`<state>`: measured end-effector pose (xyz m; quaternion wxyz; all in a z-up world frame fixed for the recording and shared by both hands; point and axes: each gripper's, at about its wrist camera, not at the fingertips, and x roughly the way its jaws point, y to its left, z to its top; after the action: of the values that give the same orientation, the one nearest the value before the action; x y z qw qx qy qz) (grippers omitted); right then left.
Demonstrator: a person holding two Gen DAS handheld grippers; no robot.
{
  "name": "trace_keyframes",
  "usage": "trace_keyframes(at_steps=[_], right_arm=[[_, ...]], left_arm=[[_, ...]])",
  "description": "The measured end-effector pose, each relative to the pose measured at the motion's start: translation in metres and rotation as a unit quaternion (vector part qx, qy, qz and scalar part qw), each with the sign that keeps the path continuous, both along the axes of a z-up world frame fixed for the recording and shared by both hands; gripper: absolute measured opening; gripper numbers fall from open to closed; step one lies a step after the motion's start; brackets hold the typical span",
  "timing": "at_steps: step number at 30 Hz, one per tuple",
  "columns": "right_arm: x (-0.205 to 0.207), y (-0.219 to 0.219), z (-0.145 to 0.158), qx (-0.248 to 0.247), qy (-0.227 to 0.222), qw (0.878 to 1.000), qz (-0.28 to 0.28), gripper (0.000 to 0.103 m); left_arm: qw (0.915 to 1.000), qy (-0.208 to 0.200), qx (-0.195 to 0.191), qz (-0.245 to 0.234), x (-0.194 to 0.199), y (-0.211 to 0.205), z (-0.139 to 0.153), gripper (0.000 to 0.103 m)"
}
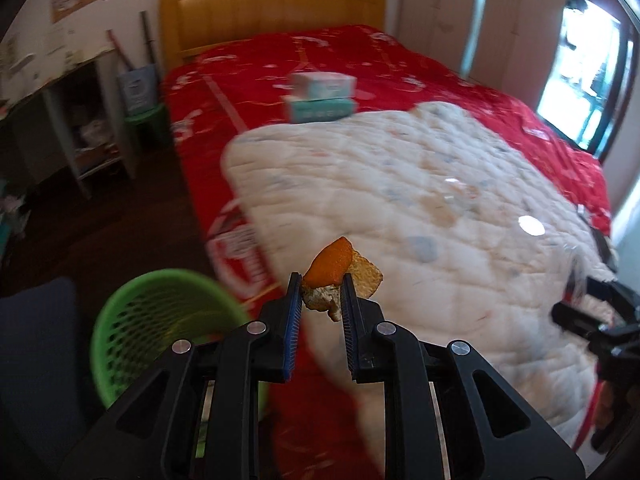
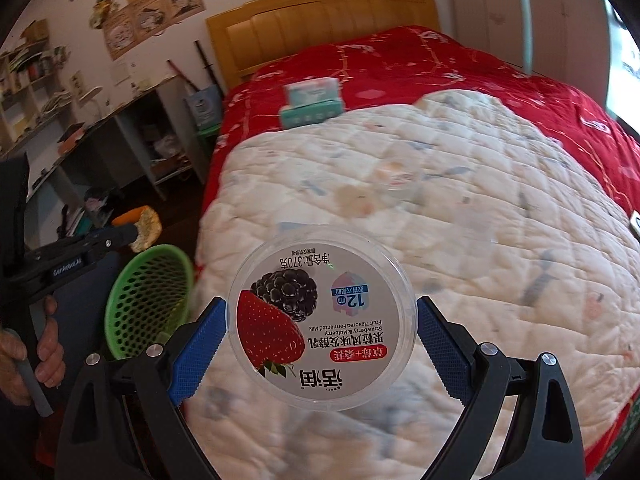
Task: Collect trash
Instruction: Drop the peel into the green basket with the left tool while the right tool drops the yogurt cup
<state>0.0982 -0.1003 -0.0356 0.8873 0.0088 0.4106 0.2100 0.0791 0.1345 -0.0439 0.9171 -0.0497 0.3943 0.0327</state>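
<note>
Trash carried from the bed [image 1: 400, 60] toward the green basket [image 1: 160, 320].
An orange peel [image 1: 334, 268] is pinched in the left gripper [image 1: 320, 296] beside the basket; a yogurt lid [image 2: 322, 320] is clamped in the right gripper [image 2: 322, 340]. Next, both are to be released above the basket.

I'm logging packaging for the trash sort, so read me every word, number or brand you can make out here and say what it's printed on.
On the round clear plastic lid with a strawberry and mulberry picture, upside down in the right wrist view:
"Strawberry & Mulberry"
"Fruit Flavored Fermented Milk"
"12"
"370"
Chinese lettering too, which I won't transcribe.

On the black arm of the left tool:
"GenRobot.AI"

Stacked teal and white boxes and wall posters: too blurred to read.
</note>
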Motion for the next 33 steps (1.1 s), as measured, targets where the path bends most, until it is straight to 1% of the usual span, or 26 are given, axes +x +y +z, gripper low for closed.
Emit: trace_keyframes(at_steps=[5, 10, 13, 14, 18, 19, 20, 21, 22, 24, 26, 33], right_arm=[[-0.003, 0.037, 0.002, 0.004, 0.003, 0.999, 0.032, 0.09], [-0.003, 0.072, 0.002, 0.003, 0.006, 0.998, 0.058, 0.09], [-0.002, 0.092, 0.0, 0.004, 0.012, 0.997, 0.073, 0.09], [-0.002, 0.096, -0.001, 0.004, 0.013, 0.997, 0.076, 0.09], [0.001, 0.124, -0.006, 0.001, 0.023, 0.995, 0.096, 0.09], [0.001, 0.13, -0.007, 0.001, 0.023, 0.995, 0.099, 0.09], [0.001, 0.138, -0.008, 0.001, 0.025, 0.994, 0.105, 0.09], [0.002, 0.146, -0.01, 0.002, 0.027, 0.993, 0.111, 0.09], [0.002, 0.154, -0.011, 0.002, 0.029, 0.993, 0.116, 0.09], [0.003, 0.169, -0.014, 0.002, 0.032, 0.992, 0.125, 0.09], [0.004, 0.182, -0.017, 0.002, 0.035, 0.99, 0.133, 0.09], [0.005, 0.234, -0.033, 0.006, 0.058, 0.985, 0.163, 0.09]], left_arm=[[0.9986, 0.017, 0.006, 0.049, -0.026, 0.052, -0.012, 0.018], [0.995, 0.042, 0.007, 0.091, -0.045, 0.096, -0.033, 0.018], [0.9918, 0.061, -0.005, 0.113, -0.048, 0.119, -0.048, 0.019], [0.9907, 0.066, -0.009, 0.118, -0.048, 0.126, -0.052, 0.022], [0.9864, 0.083, -0.02, 0.14, -0.05, 0.147, -0.066, 0.026], [0.9856, 0.085, -0.024, 0.144, -0.051, 0.153, -0.069, 0.029], [0.9845, 0.088, -0.028, 0.149, -0.052, 0.158, -0.071, 0.04], [0.9834, 0.089, -0.03, 0.155, -0.053, 0.161, -0.073, 0.044], [0.9829, 0.086, -0.031, 0.16, -0.056, 0.164, -0.074, 0.046], [0.9823, 0.085, -0.036, 0.163, -0.059, 0.17, -0.075, 0.047], [0.981, 0.086, -0.036, 0.17, -0.063, 0.175, -0.076, 0.052], [0.9762, 0.07, -0.043, 0.201, -0.08, 0.198, -0.068, 0.052]])
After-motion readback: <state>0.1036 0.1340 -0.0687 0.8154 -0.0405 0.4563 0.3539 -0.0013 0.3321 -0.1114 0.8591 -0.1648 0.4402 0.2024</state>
